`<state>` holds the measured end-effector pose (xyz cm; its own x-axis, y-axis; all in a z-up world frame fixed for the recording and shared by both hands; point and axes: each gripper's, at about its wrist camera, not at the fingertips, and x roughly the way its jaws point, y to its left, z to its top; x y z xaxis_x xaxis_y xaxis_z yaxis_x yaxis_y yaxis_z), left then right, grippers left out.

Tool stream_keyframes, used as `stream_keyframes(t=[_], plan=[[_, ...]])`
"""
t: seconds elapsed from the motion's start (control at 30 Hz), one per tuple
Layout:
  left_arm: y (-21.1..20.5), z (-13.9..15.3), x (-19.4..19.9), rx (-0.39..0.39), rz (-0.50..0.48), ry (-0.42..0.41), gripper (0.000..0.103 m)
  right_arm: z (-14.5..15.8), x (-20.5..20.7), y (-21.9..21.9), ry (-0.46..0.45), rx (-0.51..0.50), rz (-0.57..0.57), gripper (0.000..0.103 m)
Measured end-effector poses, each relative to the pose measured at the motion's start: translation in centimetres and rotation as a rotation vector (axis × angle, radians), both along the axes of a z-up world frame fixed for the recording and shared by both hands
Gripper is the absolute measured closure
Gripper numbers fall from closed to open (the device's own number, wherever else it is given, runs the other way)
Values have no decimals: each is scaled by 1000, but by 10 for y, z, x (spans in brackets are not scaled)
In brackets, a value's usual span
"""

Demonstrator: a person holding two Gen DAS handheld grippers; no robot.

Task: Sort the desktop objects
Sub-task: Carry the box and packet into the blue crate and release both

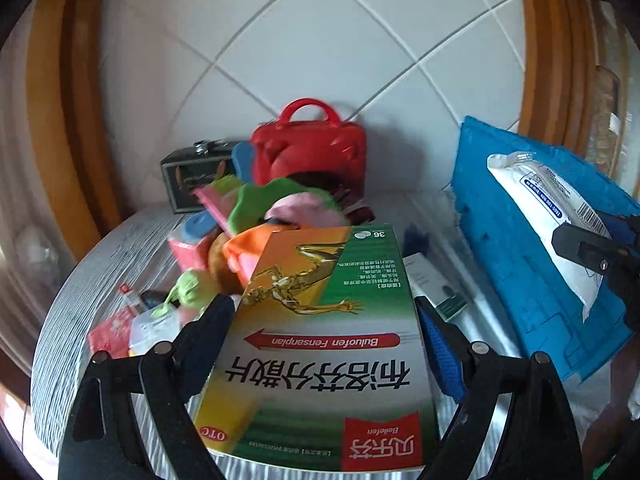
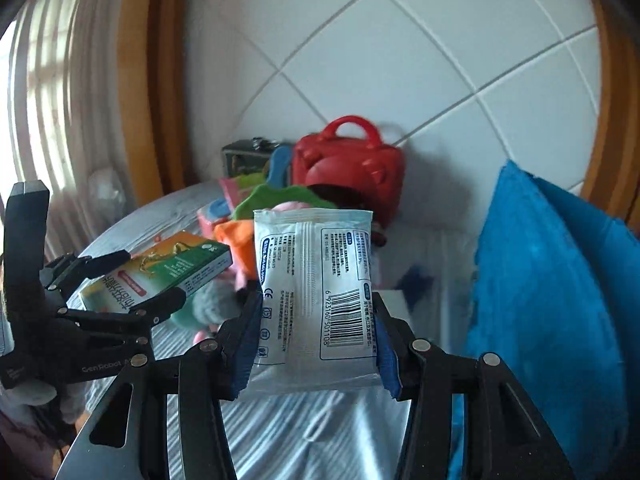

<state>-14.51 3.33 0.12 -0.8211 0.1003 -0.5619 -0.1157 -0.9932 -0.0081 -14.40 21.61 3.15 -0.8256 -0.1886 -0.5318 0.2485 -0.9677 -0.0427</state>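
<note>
The left gripper (image 1: 324, 328) clamps a stiff, light medicine box (image 1: 320, 344) across its long edges, while the right gripper (image 2: 316, 344) pinches a soft, slippery white packet (image 2: 316, 280) by its side edges.

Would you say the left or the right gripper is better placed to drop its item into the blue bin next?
Right, probably: the right gripper, holding the white packet, sits next to the blue bin; the left gripper with the medicine box is farther away.
</note>
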Motion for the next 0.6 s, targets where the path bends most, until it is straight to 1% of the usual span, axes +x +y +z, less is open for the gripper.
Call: stream_keyframes(t=[0.2, 0.3, 0.43, 0.53, 0.6], plan=[[99, 43, -14, 18, -165, 101, 14, 42, 27, 98, 115, -28, -182, 53], [148, 64, -14, 32, -239, 150, 14, 52, 38, 139, 143, -35, -258, 53], [209, 81, -7, 43, -322, 186, 14, 56, 48, 197, 150, -44, -361, 53], [249, 85, -3, 62, -370, 177, 14, 53, 53, 234, 141, -44, -422, 53], [275, 84, -1, 57, -400, 167, 14, 48, 55, 255, 129, -43, -450, 53]])
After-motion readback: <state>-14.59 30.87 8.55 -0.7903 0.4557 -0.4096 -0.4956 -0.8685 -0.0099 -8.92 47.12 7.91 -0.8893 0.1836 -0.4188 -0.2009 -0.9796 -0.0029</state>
